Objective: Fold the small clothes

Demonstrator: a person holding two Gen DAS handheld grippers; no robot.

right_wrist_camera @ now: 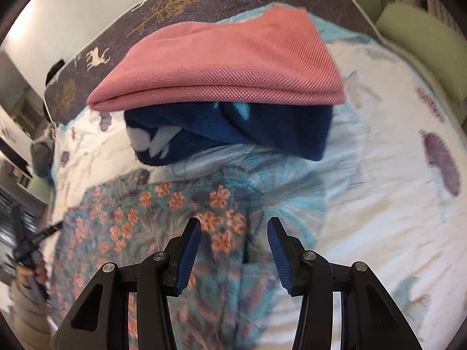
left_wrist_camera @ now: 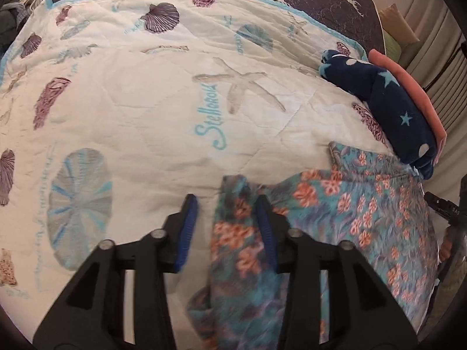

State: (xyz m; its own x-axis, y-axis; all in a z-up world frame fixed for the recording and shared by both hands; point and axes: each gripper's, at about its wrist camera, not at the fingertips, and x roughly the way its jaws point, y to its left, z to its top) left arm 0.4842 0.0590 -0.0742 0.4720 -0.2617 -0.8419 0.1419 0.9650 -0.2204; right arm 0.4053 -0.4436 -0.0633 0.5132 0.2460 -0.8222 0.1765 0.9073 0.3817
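Observation:
A teal floral garment (left_wrist_camera: pixel 364 204) lies on the white seashell quilt (left_wrist_camera: pixel 140 110). My left gripper (left_wrist_camera: pixel 227 201) is open; a bunched strip of the floral cloth (left_wrist_camera: pixel 236 250) lies between its blue pads, not pinched. In the right wrist view the floral garment (right_wrist_camera: pixel 151 213) spreads below my right gripper (right_wrist_camera: pixel 233 224), which is open above its right edge. Behind it a folded pink cloth (right_wrist_camera: pixel 227 64) sits on a folded navy star-print fleece (right_wrist_camera: pixel 248 134). That stack also shows in the left wrist view, the fleece (left_wrist_camera: pixel 388 99) and the pink cloth (left_wrist_camera: pixel 408 81).
The quilt (right_wrist_camera: pixel 379 204) covers a dark blanket with deer and tree prints (right_wrist_camera: pixel 163 8). Green pillows (right_wrist_camera: pixel 423 38) lie at the far right. The other hand-held gripper (right_wrist_camera: pixel 32 245) shows at the left edge of the right wrist view.

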